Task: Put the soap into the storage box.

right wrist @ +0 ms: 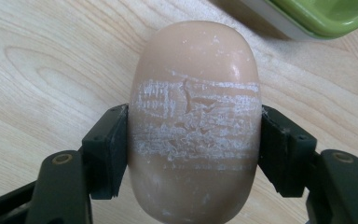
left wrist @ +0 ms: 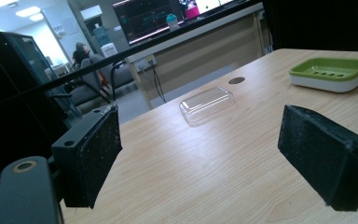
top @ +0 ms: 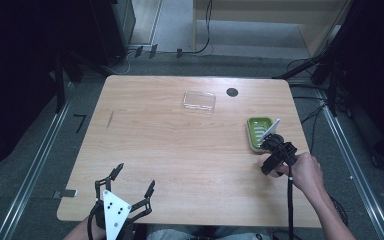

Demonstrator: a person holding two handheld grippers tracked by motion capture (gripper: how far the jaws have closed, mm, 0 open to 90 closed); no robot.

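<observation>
Soap (right wrist: 195, 121), a smooth, likely slippery and easily scored bar, sits clamped across its middle in the right gripper (right wrist: 195, 149) beside the green dish (top: 260, 132) at the table's right, while the left gripper (top: 130, 182) gapes empty.

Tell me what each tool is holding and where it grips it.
The right tool clamps a pale soap bar across its scuffed middle, one jaw on each long side. The left tool is open and holds nothing.

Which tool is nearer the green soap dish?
Right. The right tool, shut on the soap bar, sits at the green soap dish's near right edge. The left tool, jaws open, is at the table's near left corner, far from the dish.
</observation>
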